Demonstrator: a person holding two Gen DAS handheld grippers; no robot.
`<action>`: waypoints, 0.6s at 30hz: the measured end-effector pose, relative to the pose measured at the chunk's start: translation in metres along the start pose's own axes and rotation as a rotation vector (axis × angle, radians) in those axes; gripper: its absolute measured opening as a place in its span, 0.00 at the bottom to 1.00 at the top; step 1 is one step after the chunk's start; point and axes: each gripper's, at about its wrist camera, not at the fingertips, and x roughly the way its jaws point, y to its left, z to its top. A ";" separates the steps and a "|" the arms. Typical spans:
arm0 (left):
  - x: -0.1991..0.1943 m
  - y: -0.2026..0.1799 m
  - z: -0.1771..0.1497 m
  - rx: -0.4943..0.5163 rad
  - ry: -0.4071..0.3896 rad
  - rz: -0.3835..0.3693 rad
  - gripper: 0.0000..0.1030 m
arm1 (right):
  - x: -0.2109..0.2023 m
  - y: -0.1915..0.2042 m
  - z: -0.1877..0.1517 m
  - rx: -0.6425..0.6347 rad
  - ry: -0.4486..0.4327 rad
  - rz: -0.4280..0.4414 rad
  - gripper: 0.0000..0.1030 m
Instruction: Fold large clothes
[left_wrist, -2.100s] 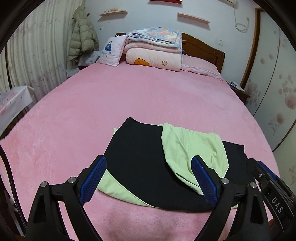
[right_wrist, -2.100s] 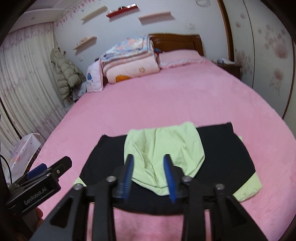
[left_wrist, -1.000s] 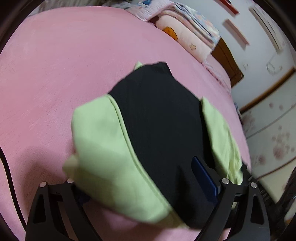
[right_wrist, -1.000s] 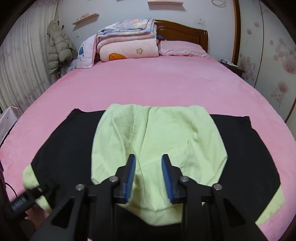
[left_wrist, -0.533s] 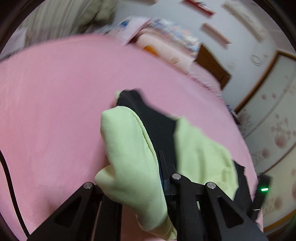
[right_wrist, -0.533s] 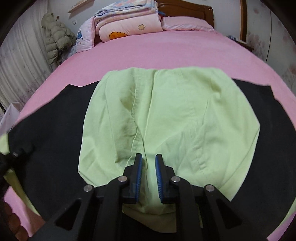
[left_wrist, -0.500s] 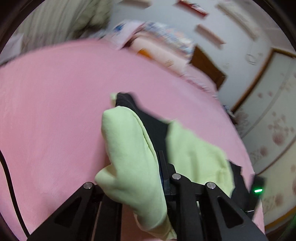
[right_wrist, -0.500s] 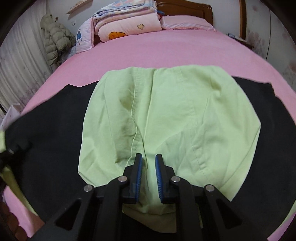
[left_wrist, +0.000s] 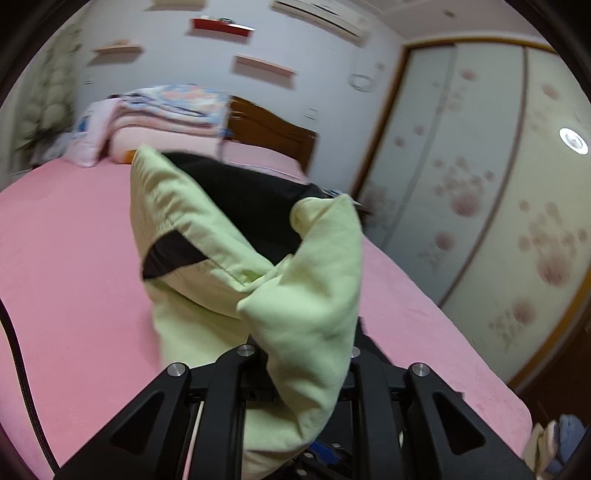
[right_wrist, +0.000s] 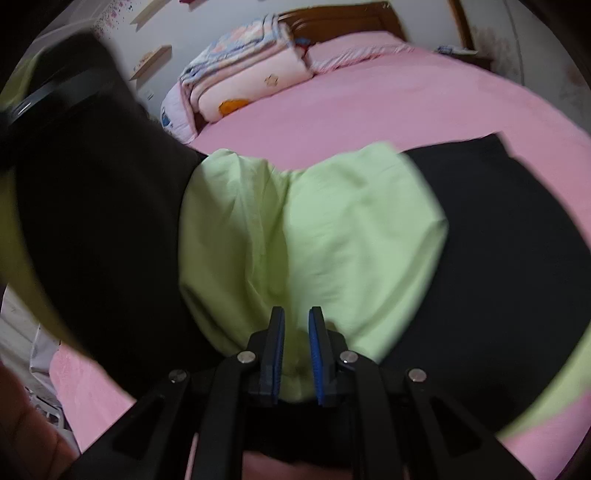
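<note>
We clamp our left tool (left_wrist: 295, 354) on the black-and-green jacket's (right_wrist: 332, 236) raised side to fold it over, our right tool (right_wrist: 296, 350) pinching its green hood (right_wrist: 314, 229) at the bed's (right_wrist: 369, 103) near edge.

The left gripper (left_wrist: 295, 354) is clamped on the green-and-black garment (left_wrist: 240, 236). The garment hangs raised above the pink bed (left_wrist: 74, 258).

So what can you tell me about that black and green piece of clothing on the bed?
The garment is soft black cloth with pale green panels, lying partly folded on the pink bed. The left gripper is shut on one green end, lifted off the bed. The right gripper pinches the green middle fold down low.
</note>
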 end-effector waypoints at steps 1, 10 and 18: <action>0.004 -0.008 -0.002 0.010 0.011 -0.014 0.11 | -0.011 -0.009 0.000 0.001 -0.014 -0.034 0.12; 0.096 -0.094 -0.067 0.193 0.269 -0.083 0.12 | -0.069 -0.103 -0.013 0.147 -0.050 -0.282 0.12; 0.146 -0.098 -0.119 0.200 0.466 -0.030 0.14 | -0.078 -0.137 -0.031 0.220 -0.020 -0.341 0.13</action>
